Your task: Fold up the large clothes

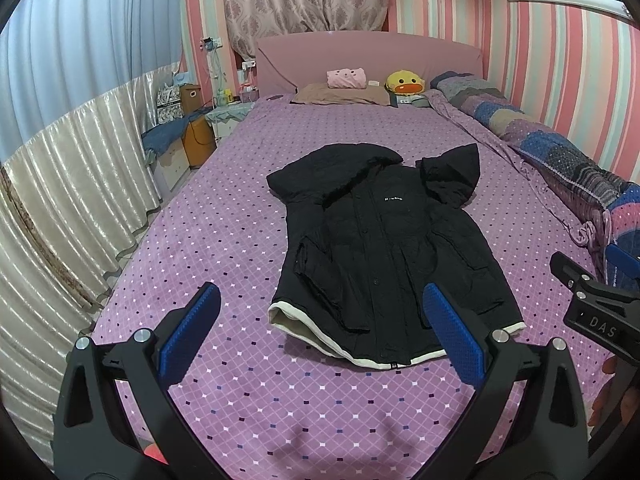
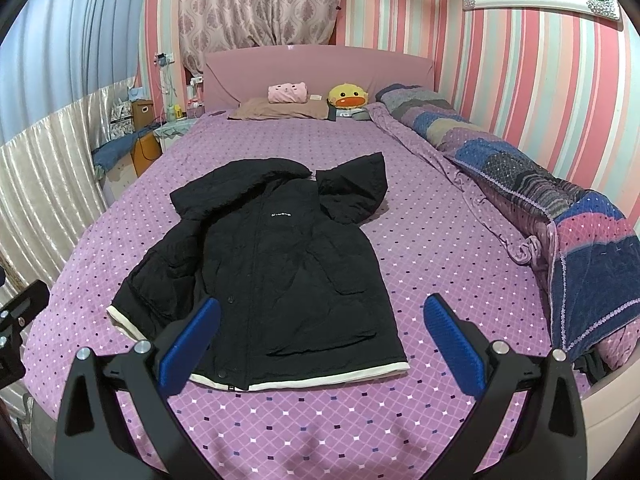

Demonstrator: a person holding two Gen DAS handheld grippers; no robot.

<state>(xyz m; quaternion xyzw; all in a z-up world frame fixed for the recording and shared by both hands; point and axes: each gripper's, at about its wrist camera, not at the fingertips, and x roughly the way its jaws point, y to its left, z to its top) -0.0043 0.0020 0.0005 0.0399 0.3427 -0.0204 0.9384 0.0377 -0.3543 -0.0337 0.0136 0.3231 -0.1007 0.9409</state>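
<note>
**Coat flat on the bed, both grippers wide open**

Coat, black with a cream hem band, lies front-up on the purple bedspread, hem nearest the cameras and hood toward the headboard. Small white lettering sits on the chest, too small to read.

Nearest, the left gripper hangs over the hem with its blue pads spread wide and nothing between them. The right gripper is likewise wide apart and empty, above the hem's right corner. In the left view, the right tool's black body at the frame edge bears the letters "DAS"; anything further is cut off.

One sleeve lies folded across the coat's front; the other sleeve juts up beside the hood.

Along the right edge runs a rolled quilt. Farther back lie a brown pillow, a pink cushion and a yellow duck toy, before the pink headboard.
</note>
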